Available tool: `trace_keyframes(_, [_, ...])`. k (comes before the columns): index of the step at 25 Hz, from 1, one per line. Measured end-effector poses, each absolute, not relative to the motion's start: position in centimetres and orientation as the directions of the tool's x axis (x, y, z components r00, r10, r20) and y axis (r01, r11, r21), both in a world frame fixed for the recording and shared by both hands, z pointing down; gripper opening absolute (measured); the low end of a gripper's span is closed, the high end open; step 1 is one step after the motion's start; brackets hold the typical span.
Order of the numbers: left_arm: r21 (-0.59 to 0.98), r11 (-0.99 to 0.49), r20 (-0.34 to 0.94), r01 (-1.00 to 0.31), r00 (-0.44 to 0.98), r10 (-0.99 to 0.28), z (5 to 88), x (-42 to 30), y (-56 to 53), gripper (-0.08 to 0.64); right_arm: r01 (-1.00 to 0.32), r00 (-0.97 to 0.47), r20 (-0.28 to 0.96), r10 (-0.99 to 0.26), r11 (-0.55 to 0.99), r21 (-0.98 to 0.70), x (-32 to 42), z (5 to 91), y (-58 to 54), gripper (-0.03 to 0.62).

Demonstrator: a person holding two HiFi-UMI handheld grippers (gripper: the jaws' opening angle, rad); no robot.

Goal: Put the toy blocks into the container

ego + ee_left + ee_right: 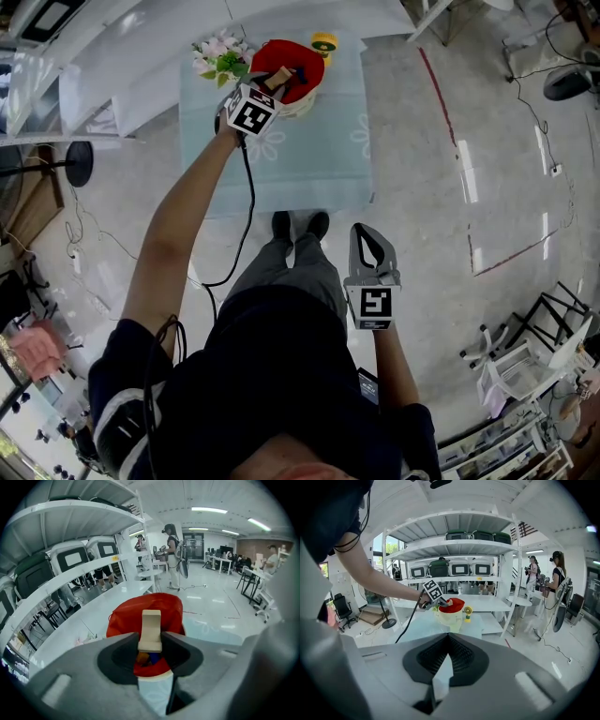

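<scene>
Only left gripper view shows beige block (151, 631) clamped

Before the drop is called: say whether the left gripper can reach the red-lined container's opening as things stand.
Probably yes. The left gripper, shut on a beige block, hangs right over the red-lined container, and nothing shows between them.

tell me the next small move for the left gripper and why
Probably open the left gripper and let go. Its jaws clamp a beige block right above the mouth of the red-lined container, where coloured blocks already lie, so it should fall inside.
</scene>
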State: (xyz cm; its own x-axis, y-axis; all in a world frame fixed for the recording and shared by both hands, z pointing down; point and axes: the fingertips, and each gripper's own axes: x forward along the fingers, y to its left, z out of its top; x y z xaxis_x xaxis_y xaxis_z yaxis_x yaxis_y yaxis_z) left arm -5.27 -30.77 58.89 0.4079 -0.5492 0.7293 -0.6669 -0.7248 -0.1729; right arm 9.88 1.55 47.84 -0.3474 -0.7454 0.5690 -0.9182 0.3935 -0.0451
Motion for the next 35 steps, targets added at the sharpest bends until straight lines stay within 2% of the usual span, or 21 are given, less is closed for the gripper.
trace_keyframes(13, [-0.224, -0.726, 0.738, -0.650, 0.374, -0.562, 60.4, -5.2, -32.5, 0.160, -0.921, -0.342, 0.568, -0.749, 0.388, -0.043, 10.1, 48.0, 1.5, -0.003])
trace_keyframes(16, [-0.231, -0.725, 0.721, -0.648, 0.386, -0.575, 59.9, -5.0, -32.9, 0.247, -0.920, -0.340, 0.571, -0.747, 0.389, -0.040, 10.2, 47.9, 1.5, -0.003])
trace_keyframes(20, [-0.258, -0.729, 0.691, -0.634, 0.406, -0.598, 59.3, -4.6, -33.0, 0.296, -0.917, -0.345, 0.565, -0.749, 0.397, -0.035, 10.2, 47.8, 1.3, -0.003])
trace_keyframes(35, [-0.298, -0.685, 0.546, -0.665, 0.470, -0.694, 55.0, -4.2, -31.8, 0.297, -0.921, -0.341, 0.557, -0.757, 0.387, -0.038, 10.1, 47.9, 1.1, -0.003])
